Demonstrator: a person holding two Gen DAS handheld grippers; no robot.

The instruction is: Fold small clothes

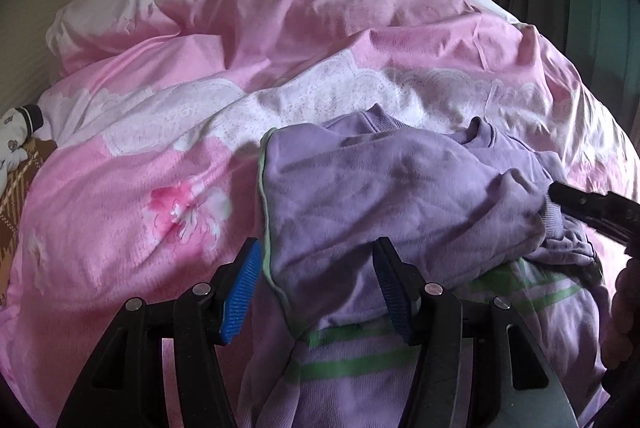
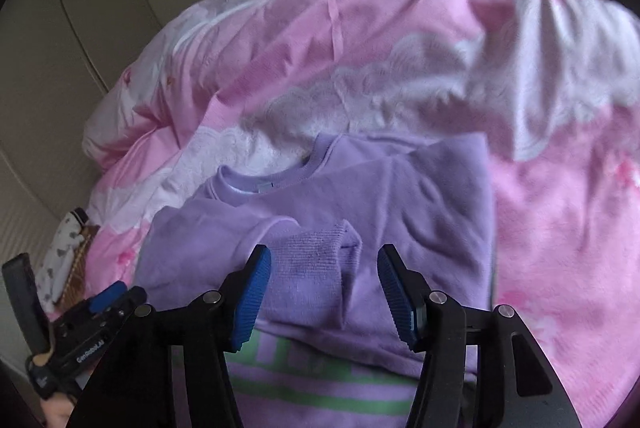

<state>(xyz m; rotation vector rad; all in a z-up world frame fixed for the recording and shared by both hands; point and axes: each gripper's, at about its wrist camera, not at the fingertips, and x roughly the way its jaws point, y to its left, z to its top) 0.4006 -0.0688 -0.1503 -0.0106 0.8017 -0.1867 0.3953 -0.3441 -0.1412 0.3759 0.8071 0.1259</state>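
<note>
A small lilac sweatshirt [image 2: 360,196] lies on the pink quilt, neck away from me, both sleeves folded in over the body. A ribbed cuff [image 2: 320,248] lies between the fingers of my right gripper [image 2: 324,292], which is open just above it. The same sweatshirt [image 1: 380,188] shows in the left wrist view with a green-edged hem at its left side. My left gripper [image 1: 316,288] is open over the near edge of the sweatshirt, its jaws on either side of the fabric. Lilac fabric with green stripes [image 2: 320,388] lies under the near edge.
A rumpled pink and white floral quilt [image 1: 200,76] covers the bed. A white printed garment [image 1: 16,140] and a brown checked cloth [image 1: 16,196] lie at the left edge. A beige wall [image 2: 60,68] stands to the left. The right gripper's tip [image 1: 592,208] shows at right in the left wrist view.
</note>
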